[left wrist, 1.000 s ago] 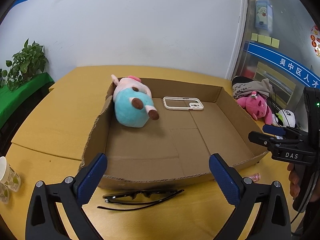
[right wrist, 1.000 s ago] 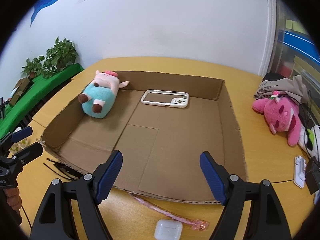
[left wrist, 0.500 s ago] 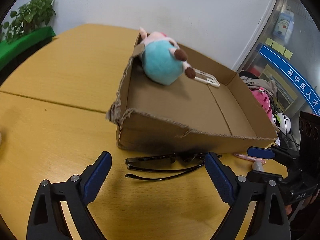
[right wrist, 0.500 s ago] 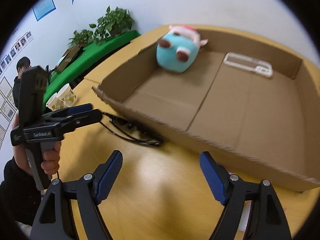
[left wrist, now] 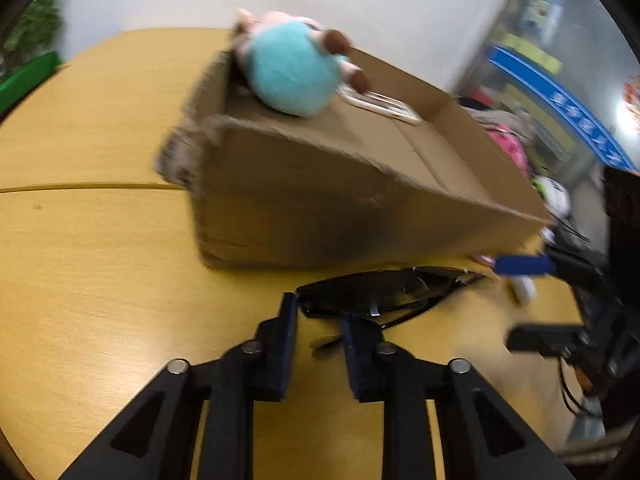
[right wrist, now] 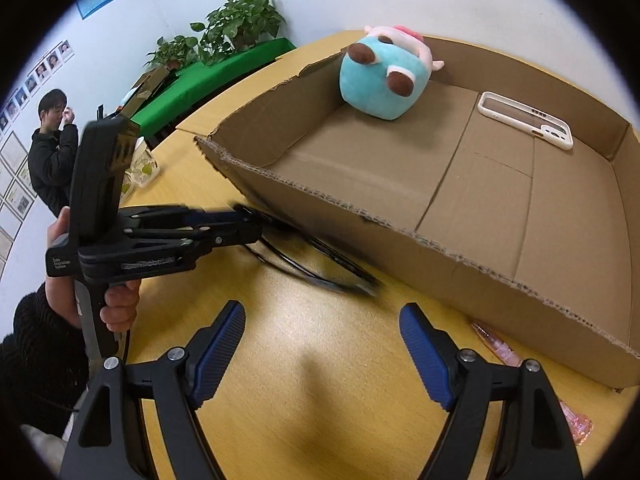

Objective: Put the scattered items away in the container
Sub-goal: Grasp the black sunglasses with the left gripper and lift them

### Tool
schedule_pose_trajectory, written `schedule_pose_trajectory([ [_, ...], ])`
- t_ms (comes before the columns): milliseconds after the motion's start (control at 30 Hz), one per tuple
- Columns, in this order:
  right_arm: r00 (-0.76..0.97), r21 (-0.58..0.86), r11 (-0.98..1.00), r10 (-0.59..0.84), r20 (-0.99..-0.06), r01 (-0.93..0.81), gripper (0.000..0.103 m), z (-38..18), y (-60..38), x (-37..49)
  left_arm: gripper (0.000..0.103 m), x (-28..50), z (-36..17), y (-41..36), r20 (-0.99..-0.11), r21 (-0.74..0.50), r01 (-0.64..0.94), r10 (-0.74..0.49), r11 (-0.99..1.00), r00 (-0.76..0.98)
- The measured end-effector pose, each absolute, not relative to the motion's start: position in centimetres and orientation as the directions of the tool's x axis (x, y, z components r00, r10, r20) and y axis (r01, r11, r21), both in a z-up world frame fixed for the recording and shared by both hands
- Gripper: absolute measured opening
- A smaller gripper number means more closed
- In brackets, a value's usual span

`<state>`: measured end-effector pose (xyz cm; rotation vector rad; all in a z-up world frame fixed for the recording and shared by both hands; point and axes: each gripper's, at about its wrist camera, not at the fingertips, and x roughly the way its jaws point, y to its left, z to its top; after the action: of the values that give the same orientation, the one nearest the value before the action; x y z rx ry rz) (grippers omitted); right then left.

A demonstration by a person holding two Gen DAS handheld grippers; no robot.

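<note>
Black sunglasses (left wrist: 384, 290) lie on the yellow table in front of the cardboard box (left wrist: 320, 200). My left gripper (left wrist: 318, 320) is shut on the left end of the sunglasses; it also shows in the right wrist view (right wrist: 240, 222), with the sunglasses (right wrist: 320, 268) blurred. My right gripper (right wrist: 322, 344) is open and empty above the table, near the box's front wall (right wrist: 400, 240). A blue and pink plush toy (right wrist: 384, 76) and a white phone case (right wrist: 526, 120) lie inside the box.
A pink transparent item (right wrist: 496, 344) lies by the box's front right. A pink plush (left wrist: 510, 148) and other clutter sit right of the box. Cups (right wrist: 140, 168) stand at the left table edge. A person (right wrist: 52, 140) stands far left.
My left gripper came down and forward and closed on the sunglasses' end. The right gripper stayed open and shifted slightly closer to the box.
</note>
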<state>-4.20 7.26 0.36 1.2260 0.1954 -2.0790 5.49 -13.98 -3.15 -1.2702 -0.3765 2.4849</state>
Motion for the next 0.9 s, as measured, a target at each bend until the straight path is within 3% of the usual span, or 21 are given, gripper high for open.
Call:
schedule_pose_trajectory([
  [233,-0.274,0.124,-0.636,-0.490,-0.828,0.762,0.079,0.9,6.7,-2.7,0.015,7.7,-2.9,-12.4,-0.738,-0.345,-0.316,0.463,-0.884,-0.490],
  [467,-0.238,-0.013,-0.492,-0.397,-0.886,0.870,0.078,-1.0,4.0,0.4,0.015,7.5,-2.7,-12.3,-0.749,-0.350,-0.279,0.446,-0.894,-0.490],
  [533,-0.258,-0.064,-0.499,-0.330,-0.908,0.864,0.061,-2.3,3.8,0.2,0.016,7.6,-2.7,-12.3,-0.757,-0.336,-0.270,0.429,-0.902,-0.493],
  [633,-0.238,-0.055,-0.497,-0.312,-0.920,0.866,0.038,-3.0,4.3,-0.2,0.039,7.5,-2.2,-12.2,-0.768,-0.283,-0.266,0.384,-0.921,-0.512],
  [700,-0.207,-0.022,-0.488,-0.330,-0.921,0.872,0.030,-3.1,4.6,-0.4,0.055,7.5,-1.4,-12.2,-0.755,-0.275,-0.282,0.388,-0.919,-0.529],
  [900,-0.178,-0.009,-0.446,-0.338,-0.924,0.895,0.026,-3.1,5.4,-0.2,0.081,8.1,1.4,-11.9,-0.705,-0.242,-0.461,0.481,-0.854,-0.522],
])
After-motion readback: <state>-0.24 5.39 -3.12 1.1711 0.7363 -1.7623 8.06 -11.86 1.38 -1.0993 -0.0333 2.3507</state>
